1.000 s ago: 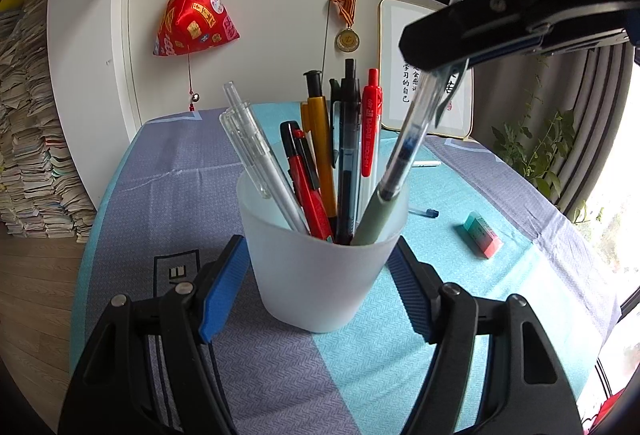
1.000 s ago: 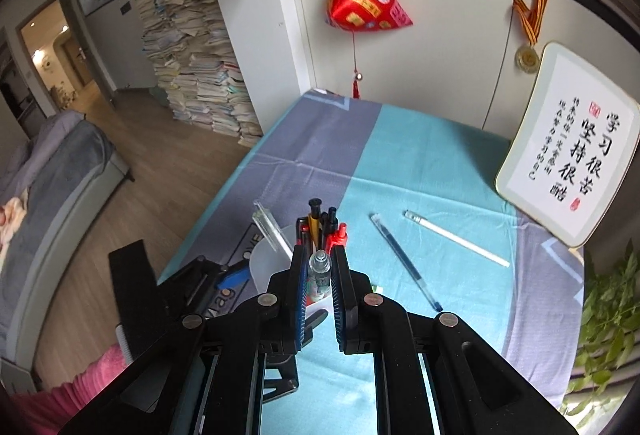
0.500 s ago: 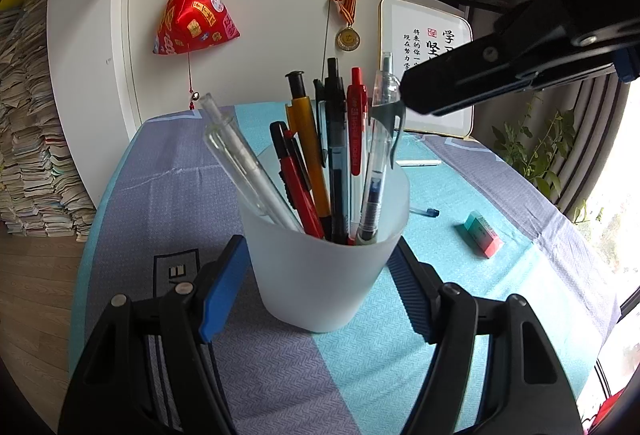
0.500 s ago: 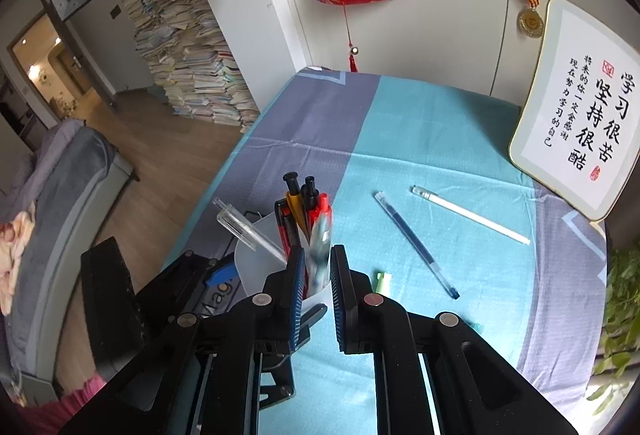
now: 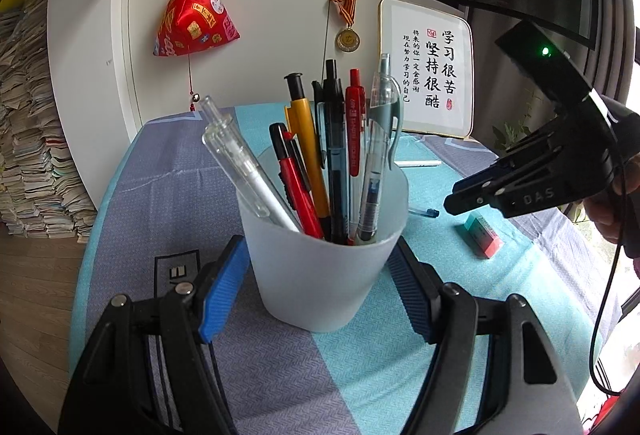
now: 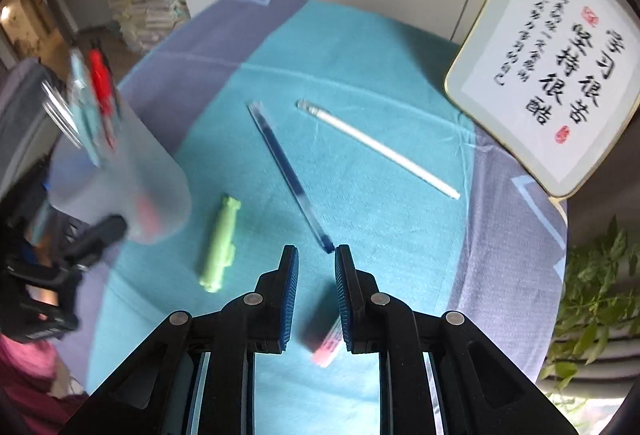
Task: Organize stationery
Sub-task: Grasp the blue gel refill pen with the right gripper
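Left tongs (image 5: 316, 271): two blue pads, spread wide on either side of one frosted cup (image 5: 324, 255); whether the pads press on its wall I cannot tell.
Right tongs (image 6: 316, 267): two blue pads, slightly parted, nothing between them, hovering over the surface (image 6: 360, 75).
Cup contents: eight pens upright or leaning. One clear pen (image 5: 240, 163) tilts toward 10 o'clock; one red-and-black (image 5: 296, 187), one yellow (image 5: 306, 151), two dark, one red (image 5: 354, 127) and one teal-clipped clear pen (image 5: 380, 139) stand closer to 12 o'clock; the eighth is largely hidden.
Loose pens: two. One blue refill pen (image 6: 288, 171) lies at 12 o'clock from the right tongs, its tip just ahead of the pads. One white pen (image 6: 380, 151) lies at 1 o'clock, well apart from the blue one.
Green cap (image 6: 220, 243): one, at 10 o'clock from the right tongs, beside the cup.
Eraser (image 5: 482, 235): one, teal and pink, at 3 o'clock from the cup.
Background: one framed calligraphy board (image 5: 428, 67), one red pouch (image 5: 194, 19), one medal (image 5: 348, 39).
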Tool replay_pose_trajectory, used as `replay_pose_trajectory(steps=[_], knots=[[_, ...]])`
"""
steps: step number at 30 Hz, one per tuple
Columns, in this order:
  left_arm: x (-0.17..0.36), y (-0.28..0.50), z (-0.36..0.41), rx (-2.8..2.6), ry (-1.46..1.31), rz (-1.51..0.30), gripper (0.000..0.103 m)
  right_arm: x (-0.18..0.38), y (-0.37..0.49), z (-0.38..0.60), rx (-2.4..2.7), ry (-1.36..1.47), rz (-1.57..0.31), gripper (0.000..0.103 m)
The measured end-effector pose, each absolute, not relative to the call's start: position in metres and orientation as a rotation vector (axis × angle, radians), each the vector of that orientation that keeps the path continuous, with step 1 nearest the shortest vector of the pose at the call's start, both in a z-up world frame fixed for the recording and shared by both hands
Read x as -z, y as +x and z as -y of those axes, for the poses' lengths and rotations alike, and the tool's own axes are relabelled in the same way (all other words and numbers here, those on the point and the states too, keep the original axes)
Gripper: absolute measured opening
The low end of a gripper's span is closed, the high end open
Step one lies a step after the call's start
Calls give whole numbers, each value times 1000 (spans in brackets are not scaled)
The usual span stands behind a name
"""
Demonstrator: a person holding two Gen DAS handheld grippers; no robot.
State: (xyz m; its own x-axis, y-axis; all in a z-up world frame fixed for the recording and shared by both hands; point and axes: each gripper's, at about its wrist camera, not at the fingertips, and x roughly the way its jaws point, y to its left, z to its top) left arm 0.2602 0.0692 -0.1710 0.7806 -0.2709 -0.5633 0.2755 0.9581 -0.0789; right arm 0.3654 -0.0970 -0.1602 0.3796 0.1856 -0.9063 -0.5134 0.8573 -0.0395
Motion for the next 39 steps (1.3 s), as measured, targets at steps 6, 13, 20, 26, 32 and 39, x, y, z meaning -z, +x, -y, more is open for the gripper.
replay_pose_trajectory(steps=[6,13,20,26,32,39], knots=[[171,260,-70,296,6,-610,71,177,381,92,-447,-406,-1105,18],[171,260,-70,295,6,-611,71,186,394,88,-470,-378,-1110,19],[171,260,-70,296,6,-611,71,186,390,88,-490,-349,-1112,14],[172,260,-69,296,5,-613,71,176,362,106,-427,-297,-1157,9],[172,261,-69,296,5,-614,71,170,300,134,-448,-251,-1244,9],[174,260,-68,295,7,-616,71,182,235,149,-456,-358,-1314,8]])
